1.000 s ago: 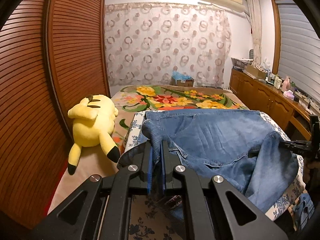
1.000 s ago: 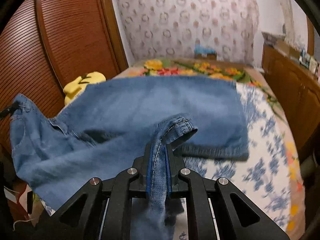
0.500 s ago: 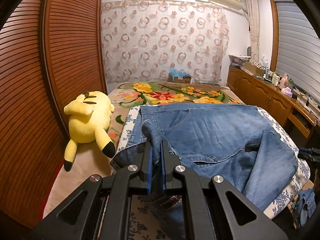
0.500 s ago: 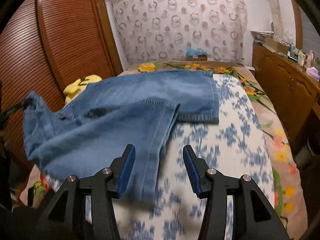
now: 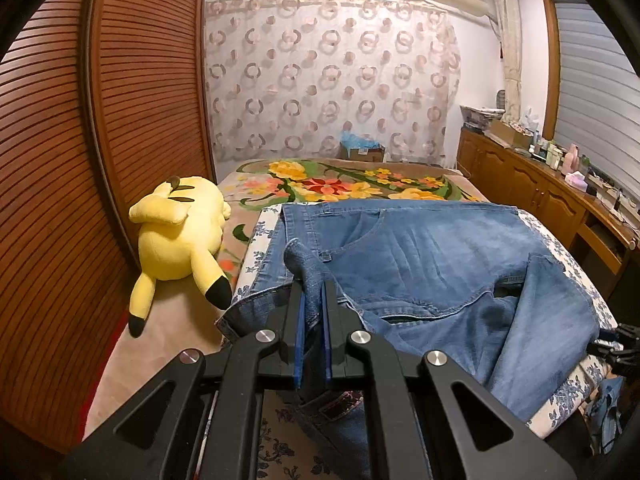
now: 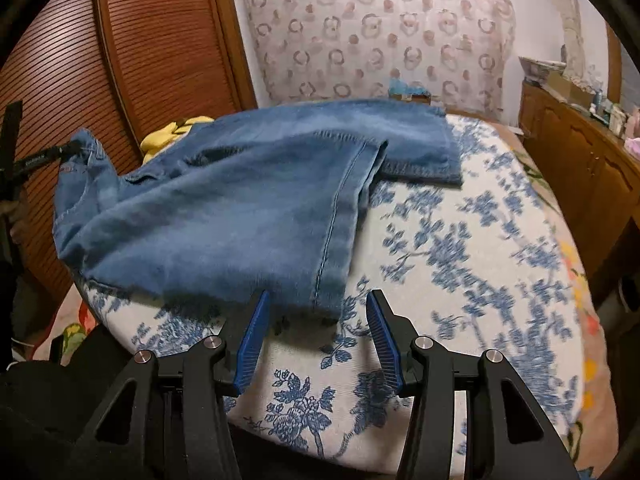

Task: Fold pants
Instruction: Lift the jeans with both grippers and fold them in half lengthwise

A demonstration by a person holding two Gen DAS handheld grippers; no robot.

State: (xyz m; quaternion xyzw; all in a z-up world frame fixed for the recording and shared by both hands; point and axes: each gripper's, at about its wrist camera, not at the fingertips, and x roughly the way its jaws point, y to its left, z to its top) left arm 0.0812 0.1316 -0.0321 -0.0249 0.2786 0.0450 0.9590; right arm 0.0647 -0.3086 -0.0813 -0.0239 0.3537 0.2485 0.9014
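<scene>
Jeans point(image 6: 224, 200) lie on the bed point(image 6: 460, 280), partly folded: one leg is doubled over toward the waist, its hem nearest the right claw point(image 6: 316, 308). Yellow plush toy point(image 5: 180, 240) sits just beside the jeans, on their wardrobe side.

Left claw point(image 5: 314, 292): clenched on a bunched corner of the waistband, lifting it off the bed.

Right claw: released, jaws have just been opening; nothing between them, hem lies just beyond the tips.

Step in hand, as judged: first fold laid down, next grip to be chosen. To do it well, the left claw should keep the waist corner taut while the right one takes the folded edge, both layers together, near the side seam, so that the layers do not slide apart. Wrinkles near the crotch should be smoothed first
</scene>
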